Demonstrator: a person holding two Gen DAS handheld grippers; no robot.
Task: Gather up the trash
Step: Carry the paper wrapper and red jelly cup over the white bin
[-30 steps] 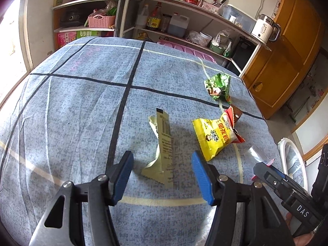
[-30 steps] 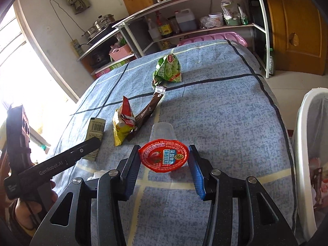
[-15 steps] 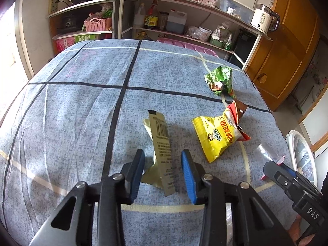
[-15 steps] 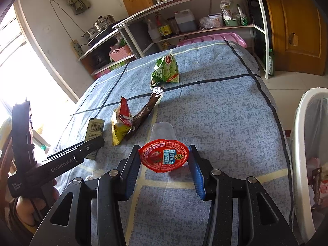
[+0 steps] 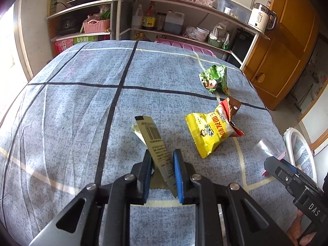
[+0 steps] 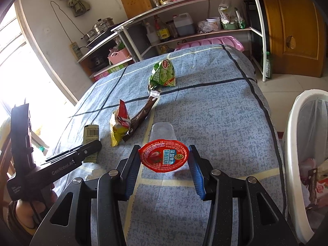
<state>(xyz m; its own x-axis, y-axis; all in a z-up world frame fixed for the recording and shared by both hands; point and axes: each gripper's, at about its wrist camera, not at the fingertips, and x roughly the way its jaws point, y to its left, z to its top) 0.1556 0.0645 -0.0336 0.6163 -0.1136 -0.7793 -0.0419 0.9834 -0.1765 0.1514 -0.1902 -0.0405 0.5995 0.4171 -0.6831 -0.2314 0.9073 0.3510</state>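
1. The left gripper (image 5: 161,169) has just been closing, and its blue-padded jaws are now clenched on the near end of a flat olive-gold foil sachet with a barcode (image 5: 153,141); the sachet's far end slants up and away over the blue-grey checked cloth (image 5: 82,106) covering the table.
2. The right gripper (image 6: 164,161) grasps a clear plastic jelly cup with a red printed foil lid (image 6: 164,157), the lid facing the camera and the clear body (image 6: 162,130) pointing away (the blue pads sit against the lid's rim on both sides).
3. Still lying on the cloth: a yellow crinkled snack bag with a red torn end (image 5: 211,133), a dark brown stick wrapper (image 6: 143,114) touching it, and a green crumpled snack bag (image 5: 215,79) farther back.
4. A white plastic bin lined with a clear bag (image 6: 295,143) stands beside the table's right edge, with some wrappers inside.
5. Behind the table, metal shelving (image 5: 184,2) carries bottles, jars and a white kettle (image 5: 260,17).
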